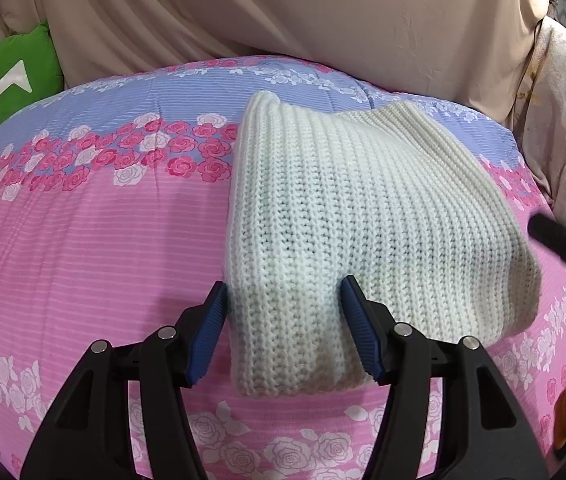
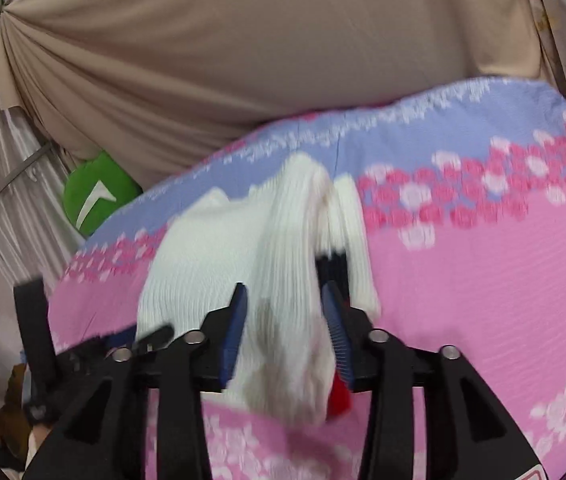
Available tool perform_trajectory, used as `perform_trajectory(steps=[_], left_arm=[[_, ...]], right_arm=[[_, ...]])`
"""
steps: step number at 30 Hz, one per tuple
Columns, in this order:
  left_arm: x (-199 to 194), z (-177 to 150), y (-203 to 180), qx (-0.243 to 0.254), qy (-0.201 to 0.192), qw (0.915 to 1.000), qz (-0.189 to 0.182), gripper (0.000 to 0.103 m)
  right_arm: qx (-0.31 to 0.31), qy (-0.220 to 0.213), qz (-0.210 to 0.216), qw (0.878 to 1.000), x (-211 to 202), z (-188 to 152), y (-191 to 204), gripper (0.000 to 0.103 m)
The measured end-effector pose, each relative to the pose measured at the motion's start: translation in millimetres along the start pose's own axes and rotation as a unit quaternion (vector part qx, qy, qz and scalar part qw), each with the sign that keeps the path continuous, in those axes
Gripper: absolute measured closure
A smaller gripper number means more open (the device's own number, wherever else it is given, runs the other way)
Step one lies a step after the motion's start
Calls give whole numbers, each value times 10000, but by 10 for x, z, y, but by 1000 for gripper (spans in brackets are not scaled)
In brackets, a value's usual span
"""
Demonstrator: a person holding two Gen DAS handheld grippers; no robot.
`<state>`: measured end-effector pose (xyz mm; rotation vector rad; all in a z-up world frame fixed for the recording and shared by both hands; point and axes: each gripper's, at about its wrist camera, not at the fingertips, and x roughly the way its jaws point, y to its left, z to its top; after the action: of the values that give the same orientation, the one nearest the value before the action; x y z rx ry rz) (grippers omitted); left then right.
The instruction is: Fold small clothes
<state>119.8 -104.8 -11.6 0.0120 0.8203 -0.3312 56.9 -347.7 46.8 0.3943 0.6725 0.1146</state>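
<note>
A white rib-knit garment (image 1: 363, 208) lies folded on a pink and blue rose-print quilt (image 1: 83, 248). My left gripper (image 1: 283, 285) stands open over its near left corner: the left pad sits beside the knit's edge and the right fingertip rests on top of the fabric. The right wrist view is blurred. There the knit (image 2: 211, 248) is bunched up, and a fold of it runs between the jaws of my right gripper (image 2: 285, 294), which stand apart. I see no squeeze on that fold. A black part of the right gripper (image 1: 563, 240) shows at the garment's right side.
Beige drapes (image 1: 283, 12) hang behind the quilt. A green cushion (image 1: 7, 80) sits at the back left and a floral cloth (image 1: 559, 120) hangs at the right. Bare pink quilt lies left of the garment. The left tool's black body (image 2: 33, 328) shows beside the right gripper.
</note>
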Motion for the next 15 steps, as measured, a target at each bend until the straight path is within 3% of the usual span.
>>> perform_trajectory(steps=[4,5,6,7,10,12,15], left_arm=[[-1,-2,-3,-5,6,10000,9,46],[1,1,-2,-4,8,10000,7,46],[1,2,0,-1,13,10000,3,46],[1,5,-3,2,11,10000,10,46],[6,20,14,4,22,10000,-9,45],[18,25,19,-4,22,10000,-35,43],[37,27,10,4,16,10000,-37,42]], right_arm=[[70,446,-107,9989,552,257,-39,49],[55,589,-139,9982,697,270,-44,53],[15,705,-145,9974,804,276,-36,72],[-39,710,-97,9974,835,285,-2,74],[-240,58,-2,9997,549,364,118,91],[-119,-45,-17,9999,516,406,29,92],[-9,586,-204,9981,927,297,-193,91]])
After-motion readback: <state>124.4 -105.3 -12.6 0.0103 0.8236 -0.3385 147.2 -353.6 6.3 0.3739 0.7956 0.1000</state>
